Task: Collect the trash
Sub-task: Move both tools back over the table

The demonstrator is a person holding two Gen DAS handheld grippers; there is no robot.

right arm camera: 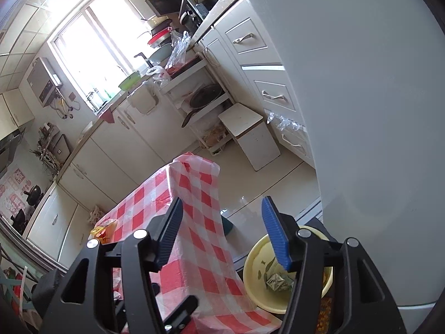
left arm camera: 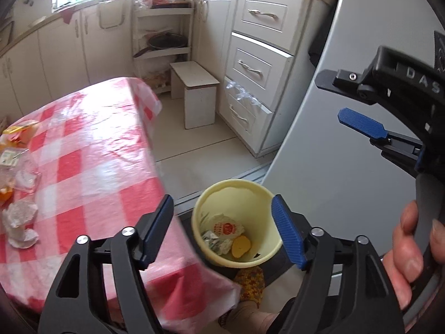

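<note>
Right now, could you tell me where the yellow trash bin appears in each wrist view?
Left wrist: yellow trash bin at bottom centre, beside the checked tablecloth's hanging edge, wrappers inside.
Right wrist: bin at bottom right, partly behind the gripper's blue finger.
Shared landmark: the small white stool by the drawers.

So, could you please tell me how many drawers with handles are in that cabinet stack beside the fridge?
3: top drawer, middle drawer, bottom drawer with crumpled clear plastic on it. Nothing seems hidden.
</note>
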